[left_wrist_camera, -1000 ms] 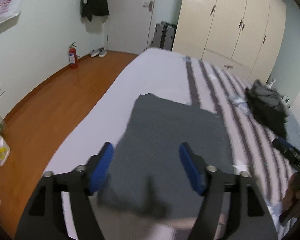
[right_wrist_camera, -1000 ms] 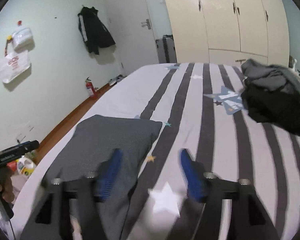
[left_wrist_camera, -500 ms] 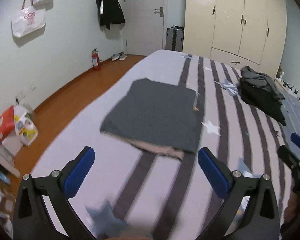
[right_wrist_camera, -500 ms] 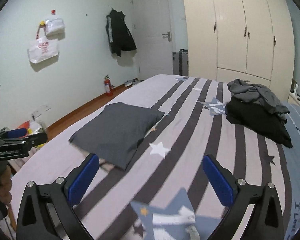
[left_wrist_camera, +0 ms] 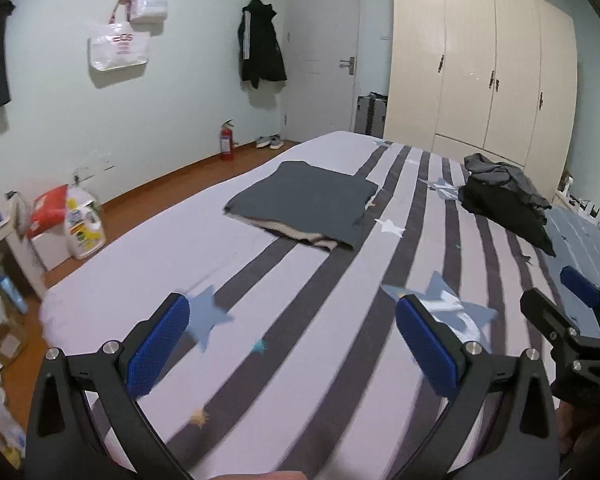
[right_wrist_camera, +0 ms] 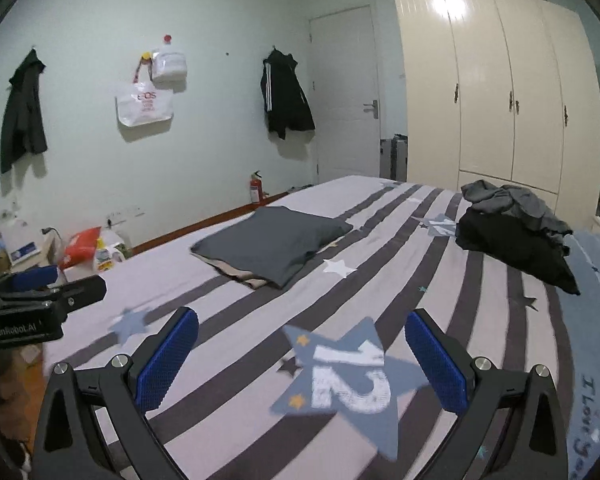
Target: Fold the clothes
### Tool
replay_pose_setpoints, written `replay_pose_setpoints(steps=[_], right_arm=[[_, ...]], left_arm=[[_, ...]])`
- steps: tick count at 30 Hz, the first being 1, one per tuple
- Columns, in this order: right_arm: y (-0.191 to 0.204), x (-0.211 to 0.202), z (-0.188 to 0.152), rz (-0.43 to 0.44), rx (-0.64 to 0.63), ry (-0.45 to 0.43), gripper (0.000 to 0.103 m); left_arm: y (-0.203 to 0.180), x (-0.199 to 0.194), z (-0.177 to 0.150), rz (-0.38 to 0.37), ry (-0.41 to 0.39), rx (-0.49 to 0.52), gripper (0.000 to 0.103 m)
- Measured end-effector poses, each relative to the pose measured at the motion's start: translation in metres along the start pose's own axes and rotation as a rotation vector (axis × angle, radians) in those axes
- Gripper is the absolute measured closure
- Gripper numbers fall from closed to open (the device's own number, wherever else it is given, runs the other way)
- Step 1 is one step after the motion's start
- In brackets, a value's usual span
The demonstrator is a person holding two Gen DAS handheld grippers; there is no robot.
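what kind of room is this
A bedroom in a home, most likely: a bed with a striped, star-printed sheet, a tall cream wardrobe, and a jacket hanging on the wall.

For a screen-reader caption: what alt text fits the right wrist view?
The open right claw hovers empty over a grey-striped, star-patterned bedsheet. Beyond it lie a folded dark grey garment and, to the right, an unfolded pile of dark clothes.

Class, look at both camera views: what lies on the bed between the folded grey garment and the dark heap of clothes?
Only striped bedsheet with printed stars separates the folded grey garment from the dark heap; both views show it.
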State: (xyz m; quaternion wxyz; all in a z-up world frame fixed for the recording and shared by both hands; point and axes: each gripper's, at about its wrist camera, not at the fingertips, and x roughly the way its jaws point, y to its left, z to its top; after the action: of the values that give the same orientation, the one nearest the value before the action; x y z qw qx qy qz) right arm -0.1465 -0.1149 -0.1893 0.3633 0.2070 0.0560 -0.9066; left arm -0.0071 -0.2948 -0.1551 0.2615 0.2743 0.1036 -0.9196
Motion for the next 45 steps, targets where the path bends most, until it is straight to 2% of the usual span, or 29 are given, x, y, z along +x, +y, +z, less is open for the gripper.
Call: replay_pose_setpoints(steps=[4, 8, 12, 16, 20, 29, 45], right_arm=[[0.019, -0.072, 0.015, -0.039, -0.004, 0.006, 0.001], [0.033, -0.134, 0.032, -0.082, -0.016, 0.056, 0.001], [0.041, -0.185, 0.043, -0.047, 0.013, 0.042, 0.001], [0.047, -0.224, 0.053, -0.037, 0.008, 0.005, 0.001], [0.040, -0.239, 0.061, -0.011, 0.039, 0.015, 0.001], [0.037, -0.257, 0.069, -0.014, 0.028, -0.030, 0.001], [0.033, -0.262, 0.072, -0.007, 0.027, -0.041, 0.001]], left_arm=[[-0.009, -0.067, -0.002, 0.052, 0.016, 0.008, 0.001], [-0.017, -0.124, 0.001, 0.018, 0.035, 0.011, 0.001], [-0.020, -0.174, 0.004, 0.006, -0.018, 0.010, 0.001], [-0.016, -0.206, 0.006, -0.010, -0.041, -0.023, 0.001], [-0.022, -0.220, 0.004, -0.007, -0.047, -0.032, 0.001], [-0.041, -0.241, 0.008, 0.006, -0.102, 0.001, 0.001], [-0.054, -0.249, 0.007, 0.023, -0.130, 0.021, 0.001]])
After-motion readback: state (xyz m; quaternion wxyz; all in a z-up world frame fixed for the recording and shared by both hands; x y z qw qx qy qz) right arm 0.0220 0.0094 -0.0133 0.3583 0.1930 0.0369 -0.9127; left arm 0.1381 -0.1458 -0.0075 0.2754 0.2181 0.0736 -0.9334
